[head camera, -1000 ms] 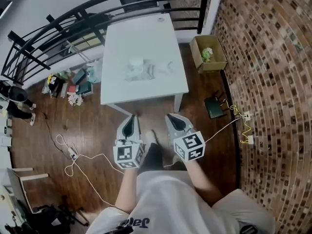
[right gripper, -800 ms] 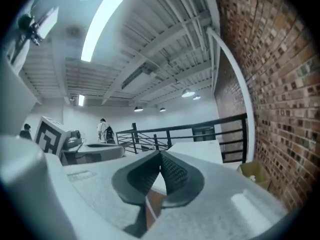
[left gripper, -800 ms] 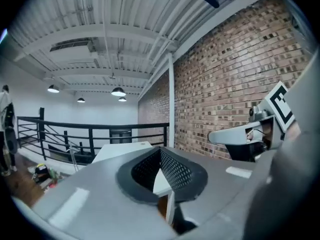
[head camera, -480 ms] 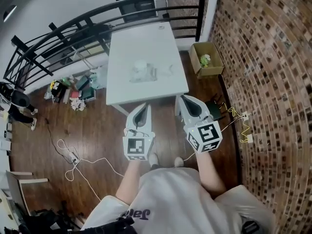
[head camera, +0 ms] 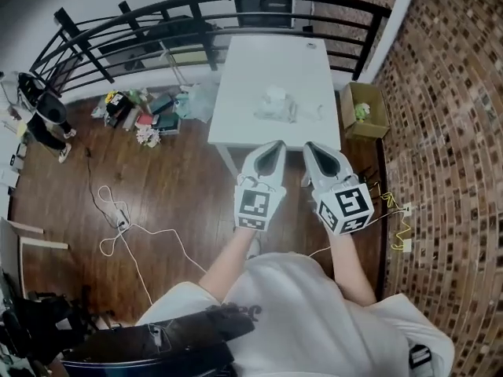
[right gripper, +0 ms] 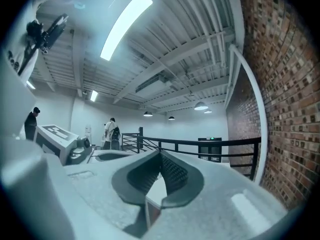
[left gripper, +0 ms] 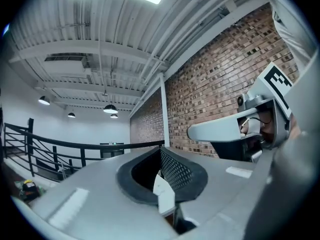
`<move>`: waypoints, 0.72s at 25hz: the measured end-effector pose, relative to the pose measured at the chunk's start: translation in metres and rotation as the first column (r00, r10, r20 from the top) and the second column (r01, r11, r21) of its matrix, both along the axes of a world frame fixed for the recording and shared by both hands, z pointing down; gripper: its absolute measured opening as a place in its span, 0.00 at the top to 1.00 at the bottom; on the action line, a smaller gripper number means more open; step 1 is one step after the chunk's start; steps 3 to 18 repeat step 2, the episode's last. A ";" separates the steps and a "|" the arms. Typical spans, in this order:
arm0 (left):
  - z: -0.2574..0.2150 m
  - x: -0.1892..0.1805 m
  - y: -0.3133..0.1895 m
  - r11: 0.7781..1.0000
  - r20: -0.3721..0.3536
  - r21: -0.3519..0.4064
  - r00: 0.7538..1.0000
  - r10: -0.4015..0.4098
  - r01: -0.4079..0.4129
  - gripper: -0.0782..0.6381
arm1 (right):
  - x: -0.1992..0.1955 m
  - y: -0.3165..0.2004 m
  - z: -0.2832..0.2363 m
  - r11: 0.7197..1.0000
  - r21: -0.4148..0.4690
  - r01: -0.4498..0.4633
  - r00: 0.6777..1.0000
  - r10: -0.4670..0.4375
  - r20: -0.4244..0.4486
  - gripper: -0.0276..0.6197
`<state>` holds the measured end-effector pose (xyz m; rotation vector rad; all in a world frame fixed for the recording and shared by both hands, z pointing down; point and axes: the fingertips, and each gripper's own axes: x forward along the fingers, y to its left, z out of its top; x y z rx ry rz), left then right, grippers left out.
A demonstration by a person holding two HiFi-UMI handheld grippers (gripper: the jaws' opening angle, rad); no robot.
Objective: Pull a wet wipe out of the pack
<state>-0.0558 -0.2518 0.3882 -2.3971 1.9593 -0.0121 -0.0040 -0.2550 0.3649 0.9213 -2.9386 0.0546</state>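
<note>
The wet wipe pack (head camera: 274,105) is lying near the middle of the white table (head camera: 244,69), looking white and crumpled from above. A small white scrap (head camera: 315,111) is lying just beside it. We are holding both grippers level at the table's near edge, apart from the pack. The left gripper (head camera: 273,145) is showing its jaws closed tip to tip on nothing, and so is the right gripper (head camera: 311,147). A cardboard box (head camera: 371,99) is standing open between the table and the brick wall (head camera: 448,93), holding something small, green and white. A black railing (head camera: 196,18) is curving behind the table's far edge. Bare wood floor (head camera: 181,187) is lying open on our left, with a white cable (head camera: 134,234) trailing across it.
</note>
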 end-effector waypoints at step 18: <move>0.000 -0.004 0.005 1.000 -0.013 -0.007 1.000 0.014 -0.014 0.87 | -0.012 0.009 -0.002 1.000 0.004 0.013 1.000 -0.013 -0.012 0.97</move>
